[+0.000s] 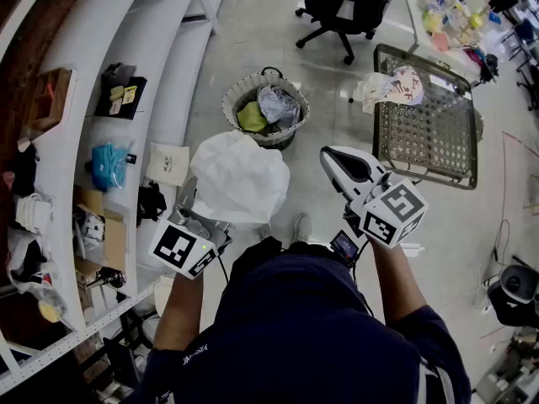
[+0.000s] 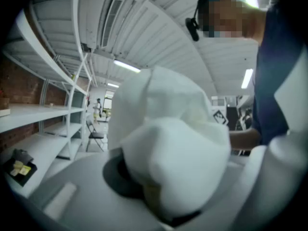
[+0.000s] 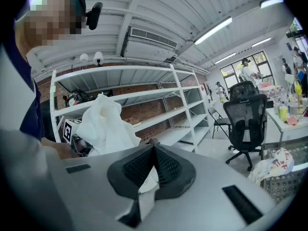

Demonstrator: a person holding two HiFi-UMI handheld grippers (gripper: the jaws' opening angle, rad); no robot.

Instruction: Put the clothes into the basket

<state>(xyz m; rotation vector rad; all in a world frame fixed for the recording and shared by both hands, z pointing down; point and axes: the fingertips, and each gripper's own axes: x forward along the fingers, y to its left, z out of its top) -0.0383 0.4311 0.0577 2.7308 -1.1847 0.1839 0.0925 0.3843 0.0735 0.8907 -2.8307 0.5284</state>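
Observation:
A bunched white garment [image 1: 240, 179] hangs in front of me, and my left gripper [image 1: 202, 219] is shut on it; its fingertips are hidden under the cloth. In the left gripper view the white garment [image 2: 173, 162] fills the space between the jaws of the left gripper [image 2: 163, 206]. My right gripper [image 1: 337, 162] is to the right of the garment, shut and empty, its pads meeting at the tip [image 3: 153, 143]. The round wicker basket [image 1: 229, 99] stands on the floor ahead, holding a green piece [image 1: 251, 118] and a grey piece [image 1: 278, 103].
A wire crate [image 1: 425, 133] stands at the right with a pale patterned garment [image 1: 392, 87] draped over its far corner. White shelving [image 1: 93, 141] with small items runs along the left. A black office chair [image 1: 345, 7] stands beyond the basket, next to a cluttered table.

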